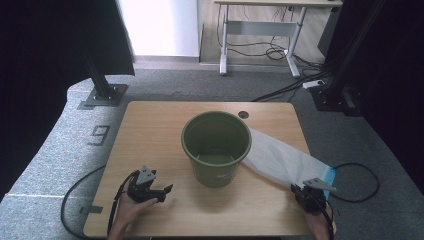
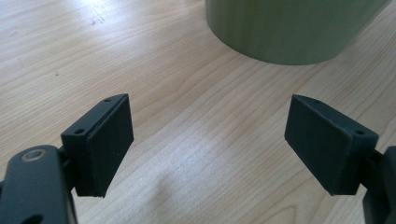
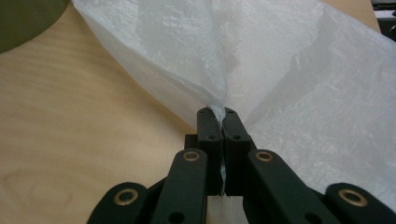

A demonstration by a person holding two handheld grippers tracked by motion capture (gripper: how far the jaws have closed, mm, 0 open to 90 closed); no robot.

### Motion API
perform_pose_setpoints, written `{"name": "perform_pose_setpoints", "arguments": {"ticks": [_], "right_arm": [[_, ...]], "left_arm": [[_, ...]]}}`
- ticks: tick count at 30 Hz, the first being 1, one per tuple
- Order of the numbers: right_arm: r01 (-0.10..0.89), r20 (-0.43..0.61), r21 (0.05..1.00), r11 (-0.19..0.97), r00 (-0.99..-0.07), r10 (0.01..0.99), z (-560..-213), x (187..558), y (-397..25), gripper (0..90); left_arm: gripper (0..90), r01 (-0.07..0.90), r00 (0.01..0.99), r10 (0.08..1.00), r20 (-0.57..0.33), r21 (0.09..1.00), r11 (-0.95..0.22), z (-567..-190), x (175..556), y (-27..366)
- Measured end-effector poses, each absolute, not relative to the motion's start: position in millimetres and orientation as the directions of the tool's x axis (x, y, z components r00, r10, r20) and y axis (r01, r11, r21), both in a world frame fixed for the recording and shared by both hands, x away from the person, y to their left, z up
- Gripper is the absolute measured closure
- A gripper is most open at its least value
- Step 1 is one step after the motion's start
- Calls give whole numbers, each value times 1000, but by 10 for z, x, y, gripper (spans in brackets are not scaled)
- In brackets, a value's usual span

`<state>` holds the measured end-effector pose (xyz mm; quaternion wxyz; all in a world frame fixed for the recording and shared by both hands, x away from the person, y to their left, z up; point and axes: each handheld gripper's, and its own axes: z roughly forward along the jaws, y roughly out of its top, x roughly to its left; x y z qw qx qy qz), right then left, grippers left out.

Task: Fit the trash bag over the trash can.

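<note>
One green bin stood mid-table, and one white bag lay flat just right of it, stretching to the near right edge. Two grippers were in play: the right gripper had its jaws pinched tight on the bag's edge; the left gripper sat wide open, holding nothing, near the bin's base.

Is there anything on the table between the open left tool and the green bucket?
Nothing visible. Bare wood lies between the left tool and the green bucket. The white bag lies on the bucket's far side, pinched in the right tool.
</note>
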<state>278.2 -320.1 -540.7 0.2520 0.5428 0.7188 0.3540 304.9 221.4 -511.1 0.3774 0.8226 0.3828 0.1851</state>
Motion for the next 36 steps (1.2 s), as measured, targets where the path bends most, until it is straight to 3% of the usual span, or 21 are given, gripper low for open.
{"name": "perform_pose_setpoints", "arguments": {"ticks": [2,8,20,24,31,32,33,34,36], "right_arm": [[605,14,778,170,-287,958,-5413,2730,-3205,816],[551,-22,809,203,-317,948,-5314,2833,-2999,553],[442,-114,802,401,-546,830,-5322,3401,-2206,418],[465,-105,783,414,-557,824,-5404,3561,-2137,457],[480,-96,777,407,-549,830,-5440,3691,-2140,723],[480,-96,777,407,-549,830,-5440,3691,-2140,723],[493,-95,769,407,-542,835,-5451,3706,-2162,819],[501,-90,767,401,-534,841,-5446,3708,-2177,860],[502,-92,768,398,-529,844,-5433,3706,-2215,883]], "left_arm": [[154,484,643,766,20,764,-427,-5105,3060,2192],[157,481,646,763,27,762,-434,-5099,3054,2180],[157,478,640,767,48,757,-446,-5085,2987,2193],[157,475,642,764,53,755,-452,-5091,2967,2185],[159,487,630,774,64,744,-458,-5129,2930,2210],[159,487,630,774,64,744,-458,-5129,2930,2210],[159,487,629,775,66,743,-459,-5130,2926,2216],[159,488,628,775,67,742,-460,-5131,2925,2218],[160,489,627,776,70,740,-462,-5135,2924,2220]]}}
